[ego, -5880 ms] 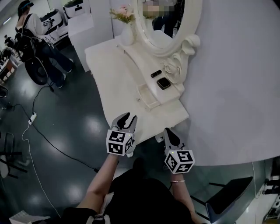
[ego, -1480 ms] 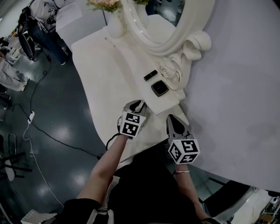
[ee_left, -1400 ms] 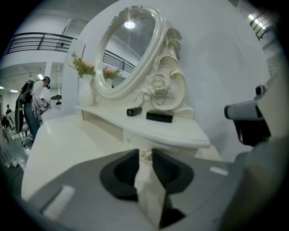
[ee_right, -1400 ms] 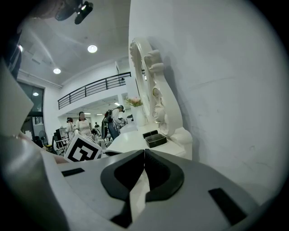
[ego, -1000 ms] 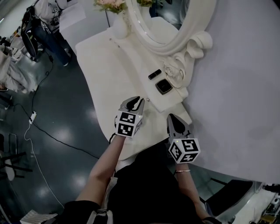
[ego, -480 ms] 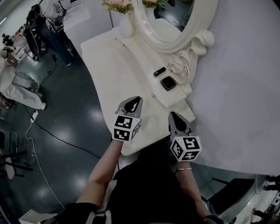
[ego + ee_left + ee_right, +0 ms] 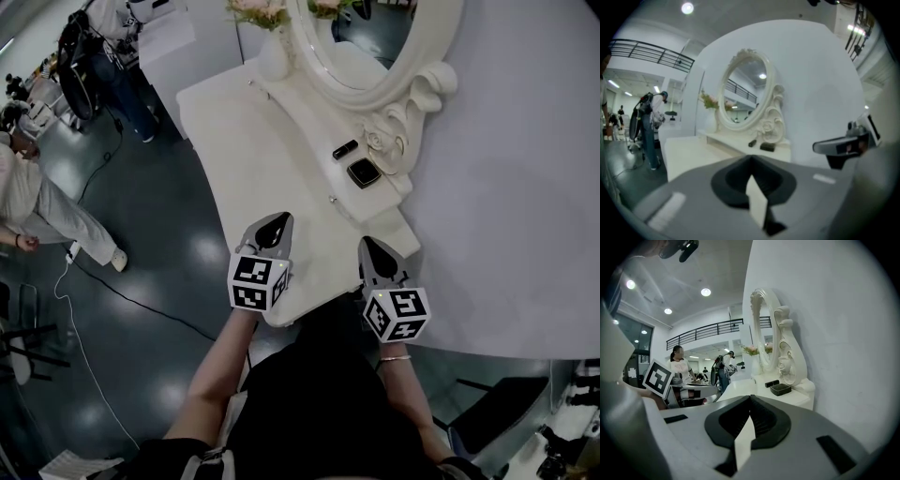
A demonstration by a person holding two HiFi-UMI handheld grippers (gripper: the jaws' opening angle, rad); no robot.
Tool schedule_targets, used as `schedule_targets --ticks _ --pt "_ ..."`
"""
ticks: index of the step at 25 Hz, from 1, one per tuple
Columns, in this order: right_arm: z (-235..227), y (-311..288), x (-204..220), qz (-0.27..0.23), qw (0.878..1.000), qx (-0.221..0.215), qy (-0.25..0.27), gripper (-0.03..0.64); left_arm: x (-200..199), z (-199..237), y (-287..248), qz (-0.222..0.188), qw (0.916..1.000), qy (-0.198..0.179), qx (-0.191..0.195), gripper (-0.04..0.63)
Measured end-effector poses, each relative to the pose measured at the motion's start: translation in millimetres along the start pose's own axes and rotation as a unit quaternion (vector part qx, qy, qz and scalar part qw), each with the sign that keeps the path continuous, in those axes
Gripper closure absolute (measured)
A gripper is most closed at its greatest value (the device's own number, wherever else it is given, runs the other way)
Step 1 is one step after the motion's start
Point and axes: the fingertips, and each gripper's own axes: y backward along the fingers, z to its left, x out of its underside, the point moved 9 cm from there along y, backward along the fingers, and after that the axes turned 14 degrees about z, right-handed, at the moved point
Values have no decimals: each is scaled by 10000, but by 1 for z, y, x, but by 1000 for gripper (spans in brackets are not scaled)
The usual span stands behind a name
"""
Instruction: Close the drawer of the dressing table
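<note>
The white dressing table stands against the wall under an oval mirror. Its small drawer sits pushed in, flush with the raised shelf, its knob showing. My left gripper hovers over the table's front part, a short way back from the drawer. Its jaws have just been closing and now meet with nothing between them, as the left gripper view shows. My right gripper hangs near the table's right front corner, shut and empty.
A black compact and a black tube lie on the shelf over the drawer. A vase of flowers stands at the back. People and a cable are on the dark floor to the left.
The drawer, open in the oldest frame, is now pushed in. My left gripper has drawn back from the drawer toward me and its jaws have closed. The right gripper has shifted slightly.
</note>
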Motion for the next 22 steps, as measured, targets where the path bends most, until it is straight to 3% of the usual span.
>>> schedule_targets --ticks 22 --pt "16 4 0 67 9995 123 281 614 14 9 24 -74 9997 223 -120 589"
